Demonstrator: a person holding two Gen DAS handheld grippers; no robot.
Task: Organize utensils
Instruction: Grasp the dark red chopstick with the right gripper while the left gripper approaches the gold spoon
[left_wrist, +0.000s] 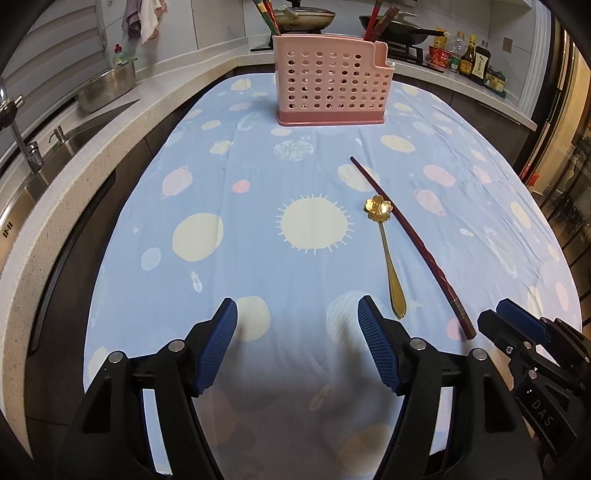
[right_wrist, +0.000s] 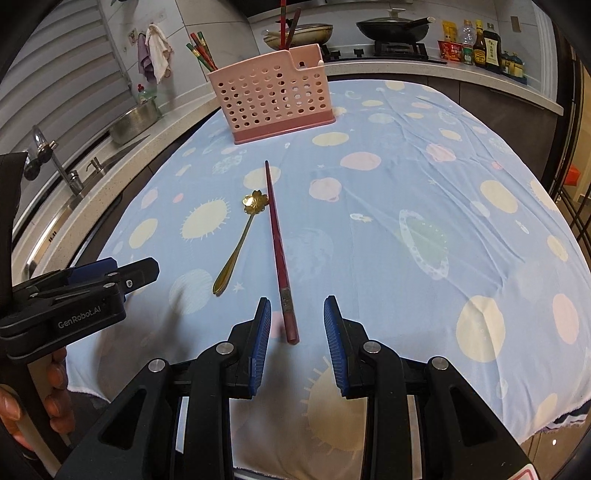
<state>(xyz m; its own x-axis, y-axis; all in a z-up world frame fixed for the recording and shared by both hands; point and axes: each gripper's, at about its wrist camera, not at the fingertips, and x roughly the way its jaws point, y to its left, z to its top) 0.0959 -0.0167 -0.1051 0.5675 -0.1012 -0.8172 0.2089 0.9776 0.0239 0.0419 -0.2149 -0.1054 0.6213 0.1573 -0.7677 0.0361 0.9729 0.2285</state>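
Two utensils lie loose on the blue planet-print tablecloth (left_wrist: 258, 155) in the left wrist view: a gold spoon (left_wrist: 388, 254) with a flower-shaped bowl and a slim teardrop handle, and a long dark red chopstick (left_wrist: 413, 243), both ahead and to the right of the left gripper (left_wrist: 297, 325). Its ribbed blue pads stand well apart over bare cloth with nothing between them. Far ahead stands a pink plastic utensil holder (left_wrist: 330, 81), perforated with round holes, with more chopsticks sticking up from it. The right gripper's tip shows at the right edge, just beyond the chopstick's thick end. A steel colander (left_wrist: 107, 88) and a sink lie off to the left; pans and sauce bottles line the counter behind. In the right wrist view, the right gripper (right_wrist: 297, 317) has its jaws parted, and the chopstick's (right_wrist: 279, 243) thick, metal-banded end lies on the cloth in the gap between the pads, not pressed by either. The spoon (right_wrist: 240, 240) lies just left of it, handle toward the gripper. The left gripper (right_wrist: 122, 275) and a hand's fingers (right_wrist: 55, 391) fill the left edge. The holder (right_wrist: 273, 96) stands far ahead, slightly left, with a clear path over smooth, faintly creased cloth.
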